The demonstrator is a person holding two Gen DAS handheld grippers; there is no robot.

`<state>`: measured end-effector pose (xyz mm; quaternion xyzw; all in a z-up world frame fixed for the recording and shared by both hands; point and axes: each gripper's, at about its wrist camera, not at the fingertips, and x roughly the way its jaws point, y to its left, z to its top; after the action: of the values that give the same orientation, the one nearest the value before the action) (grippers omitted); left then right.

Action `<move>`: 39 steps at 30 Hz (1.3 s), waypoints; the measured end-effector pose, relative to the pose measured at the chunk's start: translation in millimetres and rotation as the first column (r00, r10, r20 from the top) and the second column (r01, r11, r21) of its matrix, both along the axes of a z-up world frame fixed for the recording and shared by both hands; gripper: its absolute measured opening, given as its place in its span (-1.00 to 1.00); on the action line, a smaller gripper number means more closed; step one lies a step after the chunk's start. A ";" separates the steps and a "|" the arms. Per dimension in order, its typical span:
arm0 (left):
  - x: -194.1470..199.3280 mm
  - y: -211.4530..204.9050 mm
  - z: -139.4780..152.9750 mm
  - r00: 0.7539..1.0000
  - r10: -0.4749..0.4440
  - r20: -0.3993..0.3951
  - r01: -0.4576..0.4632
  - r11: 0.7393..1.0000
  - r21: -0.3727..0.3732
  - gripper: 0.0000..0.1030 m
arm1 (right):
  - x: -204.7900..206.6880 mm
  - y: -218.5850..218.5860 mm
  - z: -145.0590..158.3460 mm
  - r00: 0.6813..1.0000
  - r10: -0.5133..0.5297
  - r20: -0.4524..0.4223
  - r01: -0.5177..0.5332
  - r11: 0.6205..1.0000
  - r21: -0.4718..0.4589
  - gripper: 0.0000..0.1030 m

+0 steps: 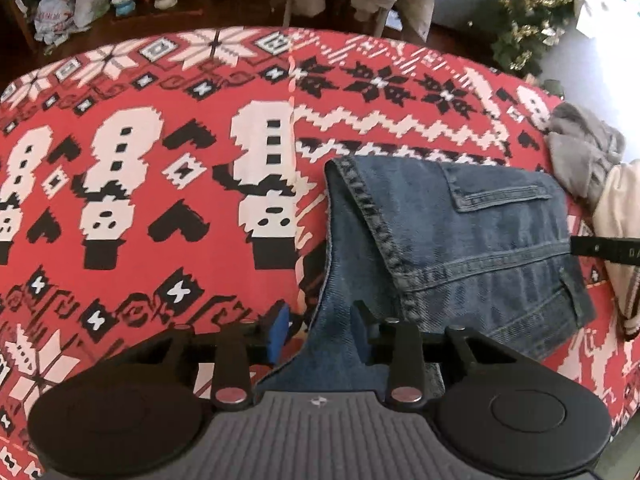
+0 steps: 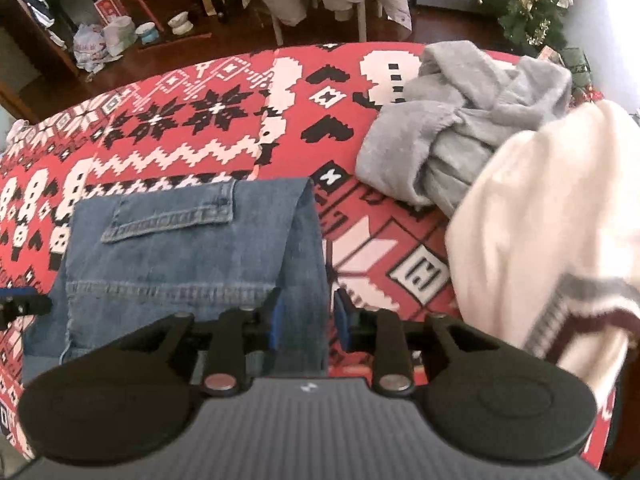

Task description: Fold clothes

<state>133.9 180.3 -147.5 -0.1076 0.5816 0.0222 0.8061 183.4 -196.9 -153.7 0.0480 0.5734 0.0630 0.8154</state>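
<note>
A folded blue denim garment [image 1: 480, 248] lies on the red patterned tablecloth [image 1: 160, 280], pocket flap facing up. My left gripper [image 1: 320, 336] stands over its near left corner, jaws apart, with loose denim in the gap and the blue pads not pressing on it. My right gripper [image 2: 306, 320] hovers at the denim garment's [image 2: 180, 264] near right edge, also open, with the fabric edge between its fingers. A black fingertip [image 1: 604, 251] of the right gripper pokes in from the right of the left wrist view.
A crumpled grey sweater [image 2: 460, 128] and a white knit garment [image 2: 540, 232] are piled to the right of the denim. Beyond the table edge are chairs draped with clothes, a shelf with bowls [image 2: 180, 24] and a decorated tree [image 2: 528, 8].
</note>
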 end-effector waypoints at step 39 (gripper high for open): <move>-102.6 93.3 103.7 0.783 0.608 0.131 -0.612 0.790 -0.012 -0.89 | 87.0 239.1 102.4 0.825 0.561 0.067 -0.562 0.827 -0.008 -0.99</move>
<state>31.3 273.6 -43.8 -0.2786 0.4622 0.2837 0.7926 270.4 42.2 -51.4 -0.1200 0.5345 0.3049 0.7790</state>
